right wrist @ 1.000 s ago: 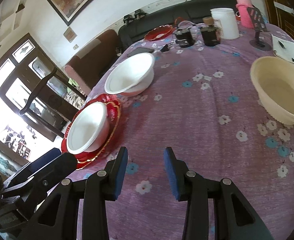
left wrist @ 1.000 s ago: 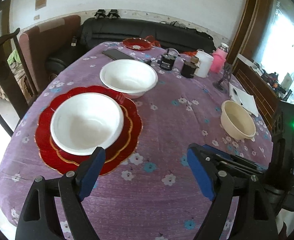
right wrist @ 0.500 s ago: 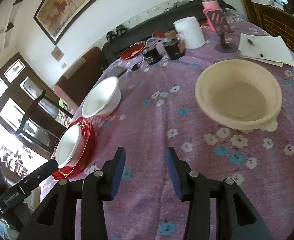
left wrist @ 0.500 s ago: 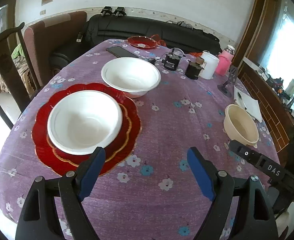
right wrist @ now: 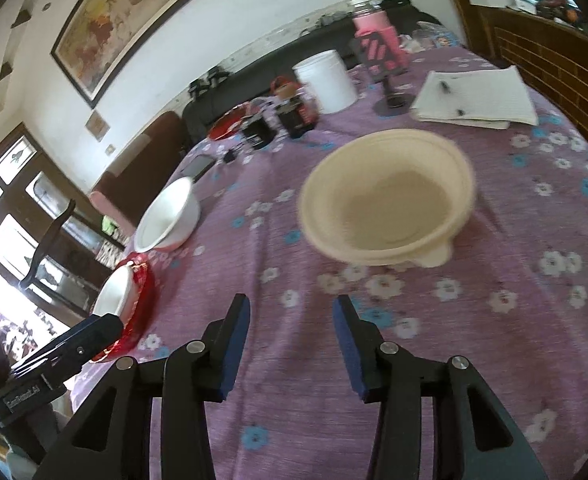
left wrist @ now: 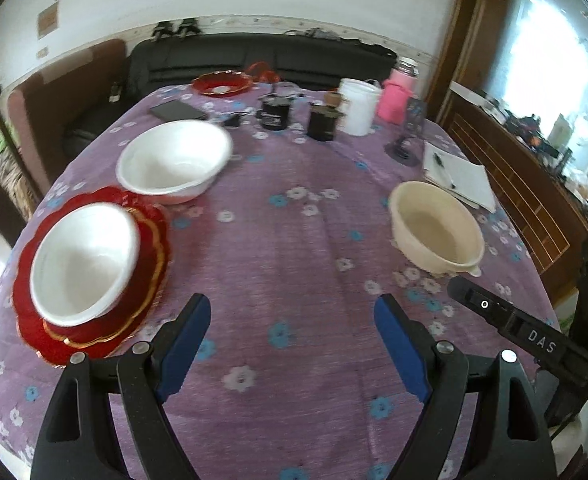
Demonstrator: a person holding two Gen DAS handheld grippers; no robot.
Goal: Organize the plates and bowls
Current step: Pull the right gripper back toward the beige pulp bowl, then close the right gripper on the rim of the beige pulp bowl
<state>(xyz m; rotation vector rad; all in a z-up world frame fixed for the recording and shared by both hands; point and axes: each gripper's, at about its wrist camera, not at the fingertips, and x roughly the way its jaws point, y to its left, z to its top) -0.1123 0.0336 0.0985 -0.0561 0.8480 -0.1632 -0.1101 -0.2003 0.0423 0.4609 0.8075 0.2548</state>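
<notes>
One white bowl (left wrist: 83, 260) already sits on the stacked red plates (left wrist: 149, 248) at the table's left edge; a second white bowl (left wrist: 173, 166) and a cream bowl (right wrist: 386, 196) wait loose on the floral purple tablecloth (left wrist: 294, 248). Left gripper (left wrist: 289, 344) and right gripper (right wrist: 289, 344) hover spread, empty; a black sofa (left wrist: 253, 60) lines the wall.

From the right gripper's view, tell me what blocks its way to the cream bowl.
Nothing visible does. Only bare purple cloth lies between the right gripper, jaws open and empty, and the cream bowl.
</notes>
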